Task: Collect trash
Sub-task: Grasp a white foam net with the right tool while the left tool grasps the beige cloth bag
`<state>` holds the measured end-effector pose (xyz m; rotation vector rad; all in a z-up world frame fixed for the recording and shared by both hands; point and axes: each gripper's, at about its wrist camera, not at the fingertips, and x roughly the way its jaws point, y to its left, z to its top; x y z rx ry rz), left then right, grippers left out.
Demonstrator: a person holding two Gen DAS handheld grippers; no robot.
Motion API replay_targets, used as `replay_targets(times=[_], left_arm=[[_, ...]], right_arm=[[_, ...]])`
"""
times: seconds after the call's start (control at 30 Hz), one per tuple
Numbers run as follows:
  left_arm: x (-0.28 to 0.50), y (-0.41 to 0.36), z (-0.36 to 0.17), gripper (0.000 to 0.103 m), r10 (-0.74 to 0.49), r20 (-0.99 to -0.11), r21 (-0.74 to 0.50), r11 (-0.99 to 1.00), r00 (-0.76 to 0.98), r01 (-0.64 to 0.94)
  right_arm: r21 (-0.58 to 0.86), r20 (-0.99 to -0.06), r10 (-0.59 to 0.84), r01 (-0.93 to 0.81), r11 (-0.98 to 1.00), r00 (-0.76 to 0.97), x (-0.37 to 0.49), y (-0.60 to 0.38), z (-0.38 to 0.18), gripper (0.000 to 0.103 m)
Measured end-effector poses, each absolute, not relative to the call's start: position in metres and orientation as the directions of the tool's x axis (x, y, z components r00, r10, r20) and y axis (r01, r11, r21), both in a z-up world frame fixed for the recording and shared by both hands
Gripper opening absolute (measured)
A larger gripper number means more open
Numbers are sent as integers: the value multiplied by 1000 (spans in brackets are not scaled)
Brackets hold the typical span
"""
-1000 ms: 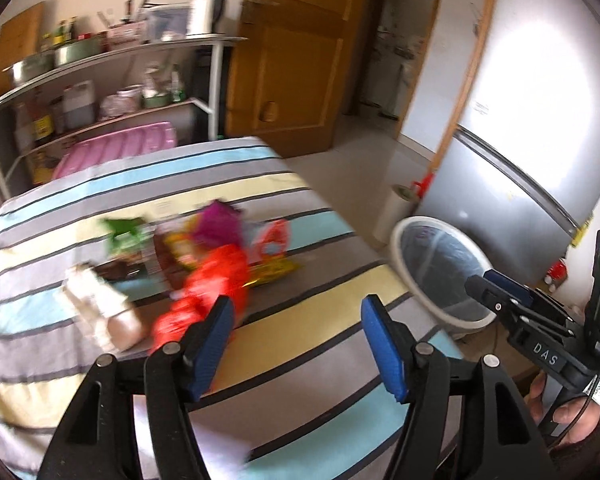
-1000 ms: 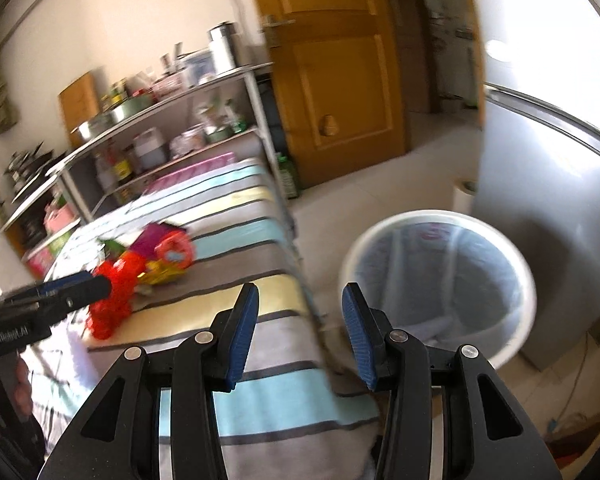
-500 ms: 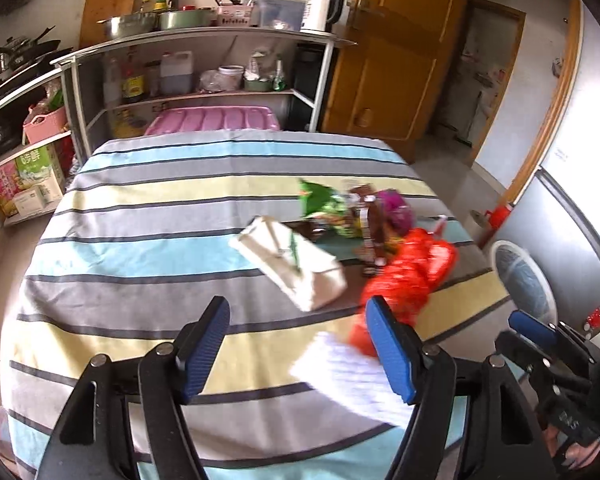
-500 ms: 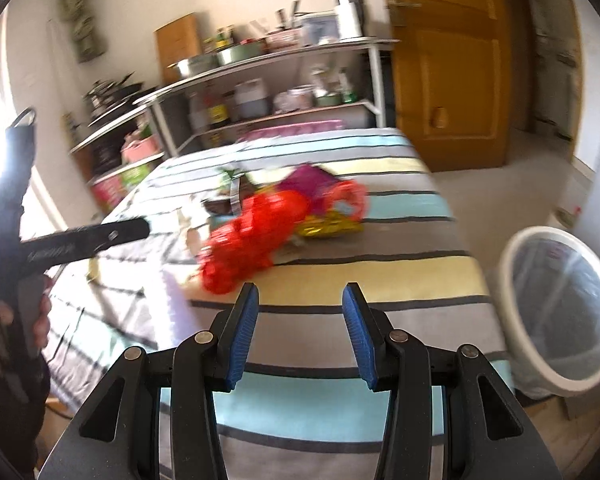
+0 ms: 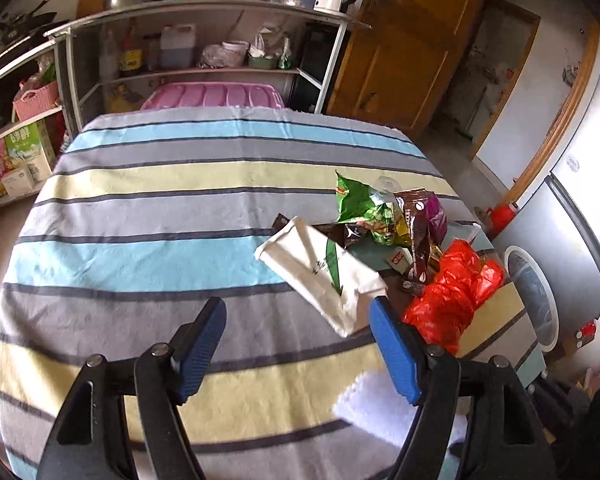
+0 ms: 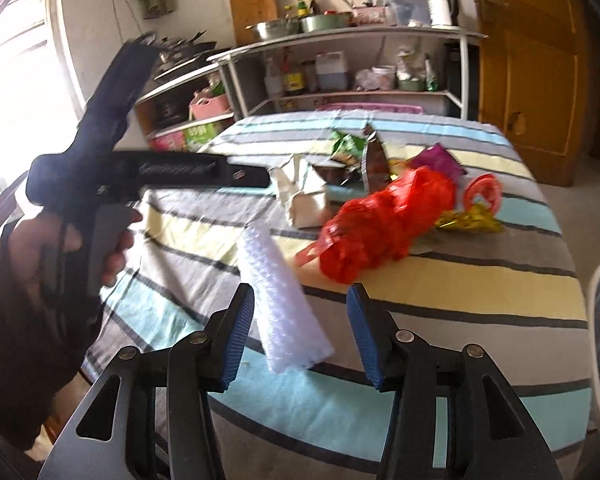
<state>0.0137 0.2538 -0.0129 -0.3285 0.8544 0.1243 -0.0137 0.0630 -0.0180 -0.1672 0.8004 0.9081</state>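
The trash lies in one cluster on the right half of the striped bench (image 5: 140, 216): a white paper bag (image 5: 324, 272), a red plastic bag (image 5: 456, 292), a green snack wrapper (image 5: 360, 204) and a brown wrapper (image 5: 418, 236), touching or overlapping one another. A white bubble-wrap piece (image 6: 280, 304) lies apart from the cluster, near the bench's front edge. The red plastic bag sits close to the right edge; beyond that edge, lower down, stands a white bin (image 5: 532, 296). The left half of the bench is bare cloth, with shelving (image 5: 204, 16) behind the far edge.

The left gripper (image 5: 296, 350) has its fingers apart, and they have just been opening; nothing is between them. The white paper bag's near end lies just ahead of the right finger. The right gripper (image 6: 302, 338) also has its fingers apart, just opened further; the bubble-wrap piece appears between them, not pressed by either pad. A hand (image 6: 60, 248) holds the left gripper's handle.
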Motion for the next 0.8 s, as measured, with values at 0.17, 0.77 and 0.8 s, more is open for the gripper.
replay_targets(times=[0.17,0.77,0.8], left_arm=[[36,256,-23,76,-44,-774,-253,936,632,-244],[68,256,-42,70,-95,-783,-327,904,614,-277],[68,255,-42,66,-102,-781,-332,903,616,-272]], right_arm=[[200,-700,637,-767,610,323,-10,71,-27,51],[230,-726,629,-763,604,279,2,79,-44,45],[233,-724,630,-761,606,280,4,77,-44,44]])
